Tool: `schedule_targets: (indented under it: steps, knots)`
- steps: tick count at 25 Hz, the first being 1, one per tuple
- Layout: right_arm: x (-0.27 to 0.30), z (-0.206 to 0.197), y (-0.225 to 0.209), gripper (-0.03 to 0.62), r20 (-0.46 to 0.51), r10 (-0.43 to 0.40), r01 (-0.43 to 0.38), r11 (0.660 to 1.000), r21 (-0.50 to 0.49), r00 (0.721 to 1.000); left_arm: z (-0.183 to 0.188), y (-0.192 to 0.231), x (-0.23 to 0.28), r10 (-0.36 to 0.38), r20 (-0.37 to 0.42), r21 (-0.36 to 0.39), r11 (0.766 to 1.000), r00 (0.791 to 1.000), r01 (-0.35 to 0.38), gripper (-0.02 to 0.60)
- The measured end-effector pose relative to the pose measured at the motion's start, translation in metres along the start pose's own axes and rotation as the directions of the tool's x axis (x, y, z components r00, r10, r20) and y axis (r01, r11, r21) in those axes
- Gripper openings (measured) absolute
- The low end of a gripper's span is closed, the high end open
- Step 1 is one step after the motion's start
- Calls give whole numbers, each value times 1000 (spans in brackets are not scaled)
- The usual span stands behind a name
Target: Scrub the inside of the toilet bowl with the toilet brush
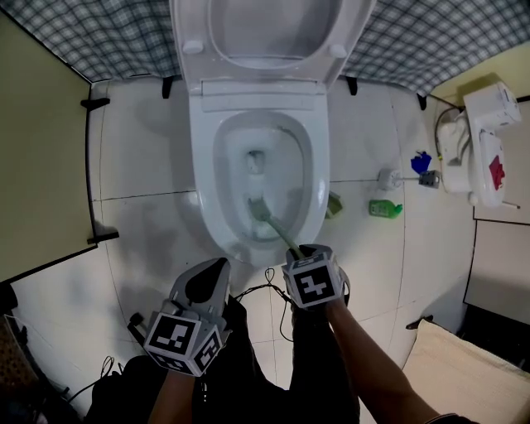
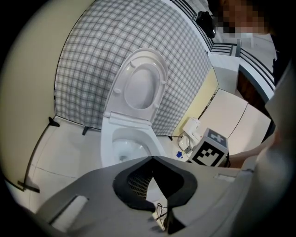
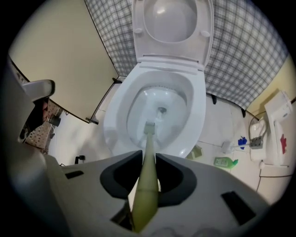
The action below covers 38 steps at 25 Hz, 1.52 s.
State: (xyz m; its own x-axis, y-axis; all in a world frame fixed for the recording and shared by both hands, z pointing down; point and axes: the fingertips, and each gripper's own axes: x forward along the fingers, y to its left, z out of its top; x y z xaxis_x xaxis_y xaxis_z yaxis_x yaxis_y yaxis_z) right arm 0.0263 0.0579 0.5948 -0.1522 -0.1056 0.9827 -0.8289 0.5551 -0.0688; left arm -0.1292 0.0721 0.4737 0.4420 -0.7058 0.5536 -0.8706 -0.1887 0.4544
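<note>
Right gripper (image 1: 308, 250) over the toilet's (image 1: 203, 166) near rim, pointing steeply down, jaws clamped on the pale green handle of the toilet brush (image 1: 269, 219). The brush head sits inside the bowl on the near slope, short of the drain hole; contact with the porcelain not resolvable. Left gripper (image 1: 217, 267) hangs in front of the toilet, left of the other one, jaw tips pressed together with nothing between them. Lid (image 1: 190, 25) raised against the checked wall (image 1: 83, 37) behind the toilet. Right of the toilet on the tiled floor: a small greenish item (image 1: 334, 204) at the base, then a green bottle (image 1: 385, 208) lying down, a blue item (image 1: 421, 161), and further out a white appliance (image 1: 484, 141) with a cord. Left of the toilet, a beige partition (image 1: 41, 149). A thin black cable (image 1: 261, 290) lies on the floor in front of the toilet, between the grippers. Nothing blocks the bowl opening. Upper end of the brush handle is covered by the right gripper's marker cube in the head view; bristles too blurred to make out; the lid's top is cut off by the frame edge; in the left gripper view the bowl is partly hidden behind that gripper's body
</note>
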Motion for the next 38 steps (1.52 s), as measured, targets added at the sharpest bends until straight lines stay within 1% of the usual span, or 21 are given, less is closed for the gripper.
schedule_targets:
  steps: [3,6,8,11,14,18,22,25,28,30,34,38]
  knots:
    - [22,28,-5,108,19,-12,13,999,-30,1000,1,3,-1,6,-1,0,1000,1000,-6,5]
    - [48,43,-16,109,-15,-30,30,999,-41,999,2,9,-4,19,1,-3,1000,1000,-19,5]
    - [59,53,-24,108,-29,-43,41,998,-40,999,2,13,-5,27,3,-7,1000,1000,-27,5]
    - [65,63,-27,108,-21,-26,26,1000,-15,999,0,21,-7,38,3,-11,999,999,-38,5]
    - [57,49,-28,107,-62,-22,21,1000,-17,998,-1,20,-5,32,0,-12,999,999,-32,5]
    - [30,10,-16,107,-117,10,-15,999,-40,993,2,12,0,15,9,-9,1000,1000,-15,5]
    - [-6,-23,-10,107,-116,21,-27,999,-46,993,7,5,4,0,20,-10,1000,1000,0,6]
    - [-27,-31,-10,107,-110,23,-29,998,-53,994,8,1,5,-6,25,-9,1000,1000,6,5]
    - [-33,-39,-12,107,-123,12,-21,997,-72,992,7,-1,3,-8,25,-11,1000,1000,8,5]
    - [-30,-37,-15,107,-125,-6,-4,997,-79,992,6,-1,1,-8,23,-12,1000,1000,9,5]
    - [-13,-10,-24,107,-86,-50,40,992,-116,995,4,2,-1,-1,16,-13,1000,1000,1,5]
    - [20,14,-33,107,-85,-60,50,992,-113,995,4,7,-3,10,11,-11,1000,1000,-10,5]
